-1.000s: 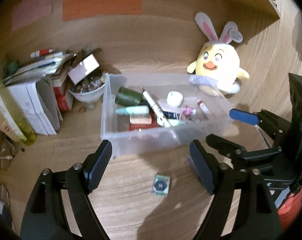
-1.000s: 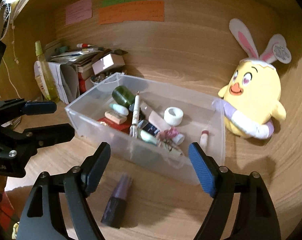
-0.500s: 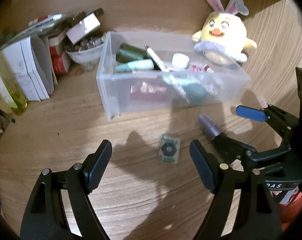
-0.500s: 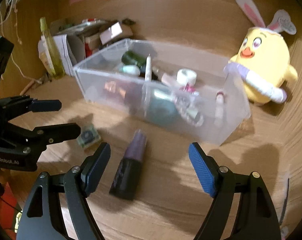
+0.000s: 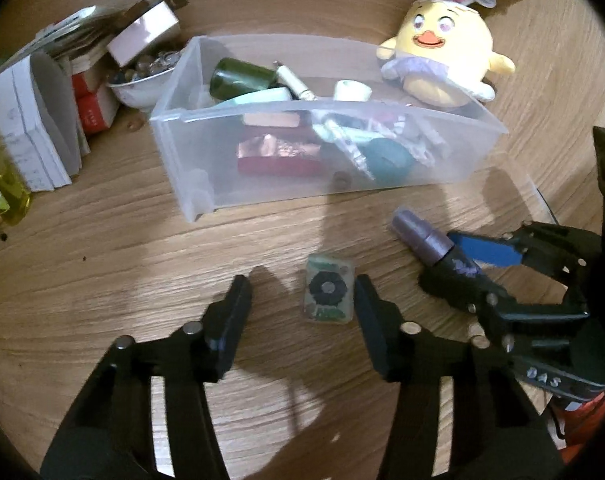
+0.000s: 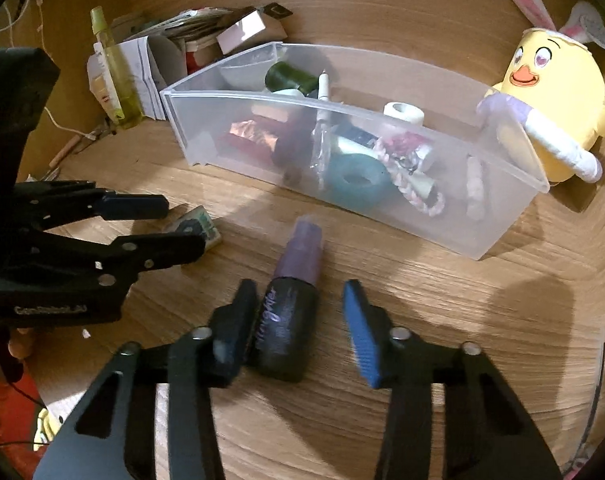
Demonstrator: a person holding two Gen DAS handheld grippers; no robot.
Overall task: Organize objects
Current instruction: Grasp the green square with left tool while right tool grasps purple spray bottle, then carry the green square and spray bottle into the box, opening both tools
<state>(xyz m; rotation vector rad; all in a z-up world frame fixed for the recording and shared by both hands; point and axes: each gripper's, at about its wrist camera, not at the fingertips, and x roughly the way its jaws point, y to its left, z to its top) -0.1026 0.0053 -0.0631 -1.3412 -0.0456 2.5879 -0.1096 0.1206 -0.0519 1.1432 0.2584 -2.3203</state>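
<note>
A clear plastic bin [image 5: 262,168] [image 6: 502,216] full of small items stands on the wooden desk. A small green packet [image 5: 328,294] [image 6: 196,226] lies flat in front of it, between the fingers of my open left gripper [image 5: 302,312] and close to the right finger. A black bottle with a purple cap [image 6: 292,308] [image 5: 434,240] lies on the desk between the fingers of my open right gripper [image 6: 300,328], against the left finger. The left gripper shows in the right wrist view [image 6: 174,224], low over the packet.
A yellow plush chick with bunny ears [image 5: 442,60] [image 6: 550,92] sits behind the bin's right end. Stacked papers, boxes [image 5: 34,128] and a bowl [image 5: 142,84] crowd the back left, with a yellow-green bottle [image 6: 116,68]. The desk's back wall rises close behind.
Both grippers have come down and forward to the desk. The left now straddles the green packet, the right straddles the purple-capped bottle. Both have narrowed somewhat.
</note>
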